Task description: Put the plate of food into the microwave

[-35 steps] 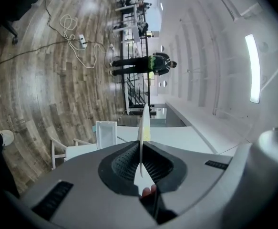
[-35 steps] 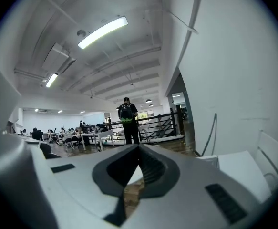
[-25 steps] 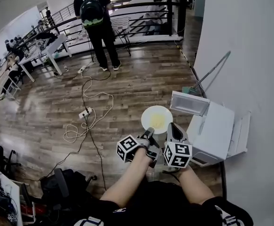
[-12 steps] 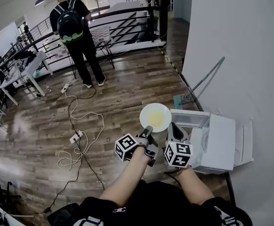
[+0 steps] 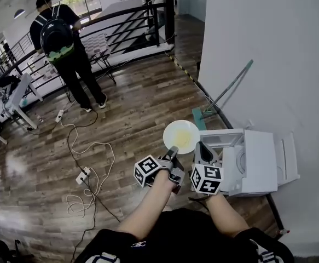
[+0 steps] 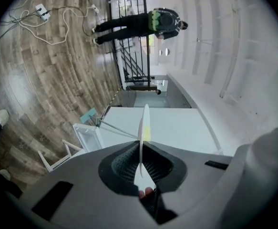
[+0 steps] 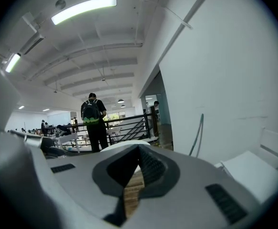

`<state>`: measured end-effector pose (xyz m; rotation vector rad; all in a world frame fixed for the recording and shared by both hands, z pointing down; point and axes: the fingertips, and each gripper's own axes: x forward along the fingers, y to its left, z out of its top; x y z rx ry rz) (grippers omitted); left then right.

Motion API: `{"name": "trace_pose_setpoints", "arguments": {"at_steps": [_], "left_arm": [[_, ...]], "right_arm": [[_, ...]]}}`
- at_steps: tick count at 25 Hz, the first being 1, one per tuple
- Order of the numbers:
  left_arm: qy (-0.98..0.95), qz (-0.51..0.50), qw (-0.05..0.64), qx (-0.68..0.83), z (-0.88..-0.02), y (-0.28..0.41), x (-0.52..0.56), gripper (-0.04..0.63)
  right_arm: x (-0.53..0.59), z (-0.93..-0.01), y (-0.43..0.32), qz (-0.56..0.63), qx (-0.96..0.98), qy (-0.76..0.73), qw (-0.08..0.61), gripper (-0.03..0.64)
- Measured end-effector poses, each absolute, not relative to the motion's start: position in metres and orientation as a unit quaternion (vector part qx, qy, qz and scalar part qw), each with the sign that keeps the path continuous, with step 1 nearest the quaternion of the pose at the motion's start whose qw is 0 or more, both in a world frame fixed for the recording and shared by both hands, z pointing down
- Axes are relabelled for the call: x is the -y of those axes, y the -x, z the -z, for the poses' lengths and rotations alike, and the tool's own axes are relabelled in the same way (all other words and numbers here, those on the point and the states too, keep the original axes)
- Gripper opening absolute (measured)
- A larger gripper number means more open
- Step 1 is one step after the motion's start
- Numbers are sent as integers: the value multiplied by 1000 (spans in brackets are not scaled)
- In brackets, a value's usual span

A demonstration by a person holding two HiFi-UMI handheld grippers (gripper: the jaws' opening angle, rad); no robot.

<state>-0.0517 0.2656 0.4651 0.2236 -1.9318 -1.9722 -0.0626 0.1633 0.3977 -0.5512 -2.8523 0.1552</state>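
While pinching the plate of food (image 5: 181, 136) by its rim in the left tongs (image 5: 173, 152), holding it just ahead of them, outside the open microwave (image 5: 256, 169) at their right. Holding the right tongs (image 5: 202, 147) pressed together, empty; putting the plate inside apparently remaining.

Both of your bare forearms, left forearm (image 5: 147, 206) and right forearm (image 5: 223, 213), reach forward from your body, close together. Your left gripper (image 5: 173, 151), grey plastic with a black-and-white marker cube, is rolled onto its side and points away from you, roughly level. Its ribbed black pads (image 6: 154, 162) are clamped on the rim of the thin round white plate (image 5: 182, 136). Your right gripper (image 5: 202, 147), of the same build, sits upright just beside the left and points the same way. Its jaws are together with nothing between them.
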Motion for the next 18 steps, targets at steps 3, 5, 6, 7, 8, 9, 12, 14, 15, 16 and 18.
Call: {"name": "trace_pose_setpoints", "arguments": {"at_steps": [3, 5, 6, 7, 8, 9, 12, 14, 15, 16, 18], "left_arm": [[-98, 693, 205, 684, -468, 67, -267, 11], [-114, 689, 213, 684, -468, 76, -262, 11], [-121, 687, 218, 683, -468, 80, -259, 9], [-128, 686, 225, 680, -469, 83, -253, 11], [-134, 685, 235, 676, -471, 86, -246, 11], [-140, 685, 245, 672, -473, 88, -239, 9], [-154, 684, 275, 658, -479, 95, -215, 11], [-163, 680, 290, 653, -480, 100, -202, 9], [-167, 677, 296, 652, -481, 103, -196, 11], [-170, 675, 302, 652, -481, 107, -190, 11], [-177, 669, 312, 651, -482, 113, -179, 11]], "right_arm": [[-163, -400, 70, -56, 978, 161, 117, 8], [-160, -402, 72, -51, 981, 144, 116, 8], [-156, -404, 74, -49, 983, 134, 117, 8], [-152, -406, 75, -48, 984, 124, 120, 8], [-145, -407, 77, -48, 985, 113, 122, 8], [-138, -408, 78, -48, 986, 101, 124, 8], [-116, -407, 81, -50, 988, 69, 126, 8], [-103, -408, 85, -55, 989, 50, 127, 8], [-96, -409, 88, -59, 989, 41, 128, 8], [-90, -410, 91, -63, 989, 34, 130, 8], [-80, -412, 100, -72, 989, 23, 131, 8]]}}
